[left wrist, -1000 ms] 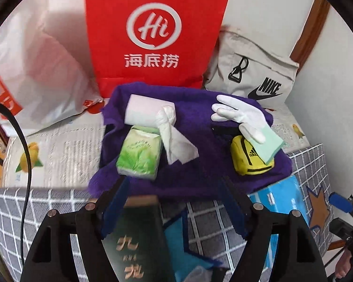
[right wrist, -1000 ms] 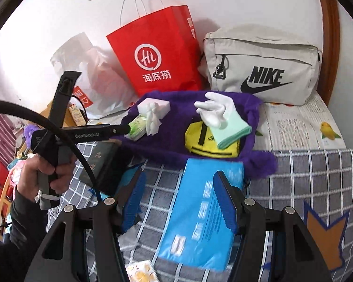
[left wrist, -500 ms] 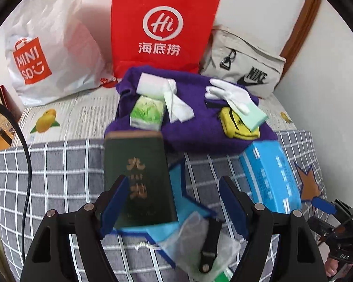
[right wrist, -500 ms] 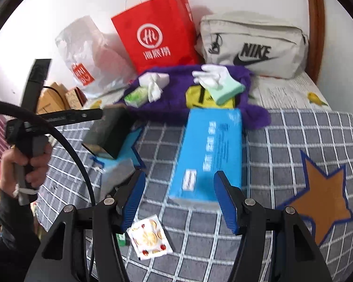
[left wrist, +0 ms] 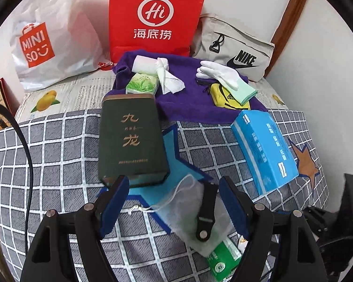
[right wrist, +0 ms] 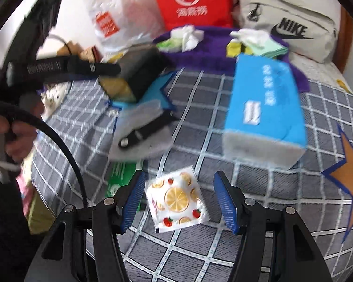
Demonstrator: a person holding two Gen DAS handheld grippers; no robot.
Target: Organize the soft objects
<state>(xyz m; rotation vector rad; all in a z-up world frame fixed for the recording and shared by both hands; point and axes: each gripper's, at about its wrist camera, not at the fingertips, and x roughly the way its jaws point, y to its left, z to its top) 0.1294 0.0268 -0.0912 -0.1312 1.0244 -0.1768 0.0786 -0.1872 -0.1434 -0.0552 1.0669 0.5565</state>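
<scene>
Both cameras ride their grippers, looking steeply down and forward across the checked bedcover (left wrist: 58, 155) toward the wall. The left wrist view sits close over the dark green box (left wrist: 131, 138), the purple towel (left wrist: 188, 101) at twelve o'clock. The right wrist view, blurred, hangs nearer the cover — the blue box (right wrist: 266, 103) at one o'clock. Both share boxes, towel and the red bag (left wrist: 155, 16).

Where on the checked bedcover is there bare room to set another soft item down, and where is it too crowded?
Free: the checked cover left of the dark green box, and the strip between that box and the blue tissue box. Crowded: the purple towel, and the near edge around the mesh pouch and the fruit-print packet.
</scene>
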